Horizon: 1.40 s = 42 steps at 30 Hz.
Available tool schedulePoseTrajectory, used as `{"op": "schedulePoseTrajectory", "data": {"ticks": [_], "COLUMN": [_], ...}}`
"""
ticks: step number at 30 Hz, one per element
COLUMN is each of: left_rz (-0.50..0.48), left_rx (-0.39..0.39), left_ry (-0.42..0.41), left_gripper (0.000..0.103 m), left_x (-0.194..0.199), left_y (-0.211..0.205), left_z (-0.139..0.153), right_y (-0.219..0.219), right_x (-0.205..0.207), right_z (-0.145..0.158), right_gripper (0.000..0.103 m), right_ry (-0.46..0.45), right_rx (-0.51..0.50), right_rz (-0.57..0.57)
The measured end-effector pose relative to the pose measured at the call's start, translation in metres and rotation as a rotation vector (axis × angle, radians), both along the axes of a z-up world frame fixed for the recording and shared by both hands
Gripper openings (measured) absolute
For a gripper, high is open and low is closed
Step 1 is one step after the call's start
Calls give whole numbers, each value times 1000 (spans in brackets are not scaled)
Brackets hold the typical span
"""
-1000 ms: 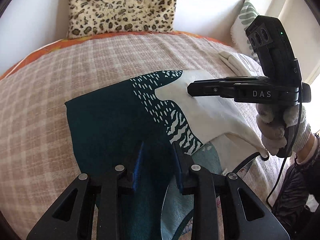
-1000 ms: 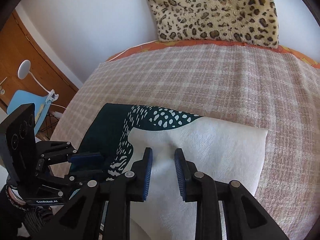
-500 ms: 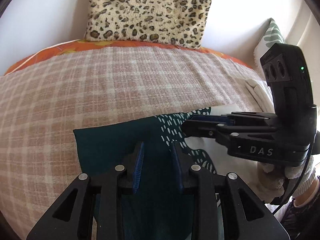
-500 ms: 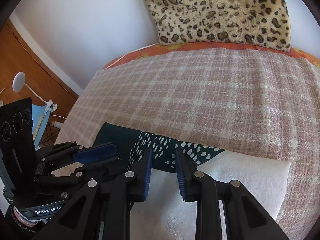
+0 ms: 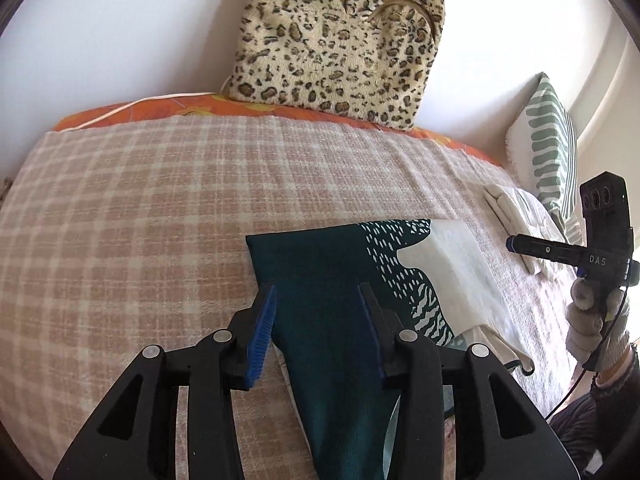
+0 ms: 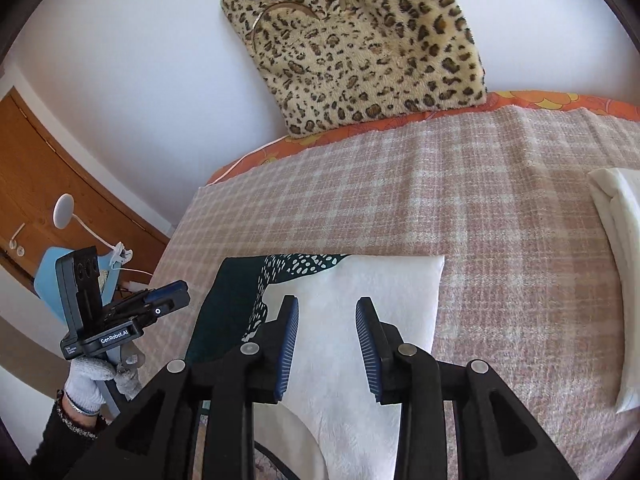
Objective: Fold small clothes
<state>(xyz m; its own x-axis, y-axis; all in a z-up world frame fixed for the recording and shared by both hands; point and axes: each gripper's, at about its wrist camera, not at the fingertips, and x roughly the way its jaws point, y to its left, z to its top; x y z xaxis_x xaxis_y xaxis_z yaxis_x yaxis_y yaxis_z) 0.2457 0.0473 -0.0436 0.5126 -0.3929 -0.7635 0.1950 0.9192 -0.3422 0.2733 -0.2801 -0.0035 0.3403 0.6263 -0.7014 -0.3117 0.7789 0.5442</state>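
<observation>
We see a folded garment (image 5: 344,280) lying flat on the plaid blanket (image 5: 140,220) that covers the bed, its far edge straight and its dark teal part on the left, its white part (image 6: 360,300) on the right. Our left gripper (image 5: 318,320) hangs over the near teal part with its blue-padded fingers (image 5: 262,328) spread wide and nothing between them. Our right gripper (image 6: 327,344) is likewise spread wide over the white part, holding nothing. In the left wrist view it appears off to the right, past the garment's right edge. A folded white cloth (image 6: 618,240) lies on the blanket well to the right of the garment. A leopard-print cushion (image 5: 340,40) leans against the wall at the far side of the bed, and a green-striped pillow (image 5: 552,148) stands at the far right.
</observation>
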Motion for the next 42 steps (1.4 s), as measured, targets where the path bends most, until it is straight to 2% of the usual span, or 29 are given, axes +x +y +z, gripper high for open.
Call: {"op": "schedulePoseTrajectory", "data": {"ticks": [4,6,8,9,18,24,33,36,37,38,40,42], "left_rz": [14,33,53,61,150,171,205,216,221,222,215,199], "left_rx": [-74,-110,-151,-167,-271,-250,-379,-437,-460,-470,-470,-481], "left_ry": [30,55,83,95,162,185,220,219,219,216,208,208], "left_gripper": [39,41,41,41,42,42,45,45,45,45,45,45], "left_x": [0,3,6,8,24,33,50,54,55,56,61,65], "left_y": [7,10,14,15,36,37,47,49,50,50,48,45], "left_z": [-4,-8,-13,-15,-38,-48,-65,-70,-72,-73,-72,-74], "right_y": [-15,-22,-33,-38,-60,-53,-54,-57,-58,-61,-58,-52], "right_x": [-34,-51,-67,-74,-100,-101,-98,-98,-98,-98,-96,-96], "right_z": [-10,-16,-23,-27,-48,-59,-68,-75,-80,-82,-85,-86], "right_gripper": [38,46,65,67,66,66,66,58,51,45,37,36], "right_ry": [29,39,44,50,139,183,221,258,275,274,276,281], "right_rx": [-39,-61,-70,-69,59,105,219,288,316,321,321,348], "right_rz": [4,0,-29,-42,-39,-16,15,29,31,30,38,53]}}
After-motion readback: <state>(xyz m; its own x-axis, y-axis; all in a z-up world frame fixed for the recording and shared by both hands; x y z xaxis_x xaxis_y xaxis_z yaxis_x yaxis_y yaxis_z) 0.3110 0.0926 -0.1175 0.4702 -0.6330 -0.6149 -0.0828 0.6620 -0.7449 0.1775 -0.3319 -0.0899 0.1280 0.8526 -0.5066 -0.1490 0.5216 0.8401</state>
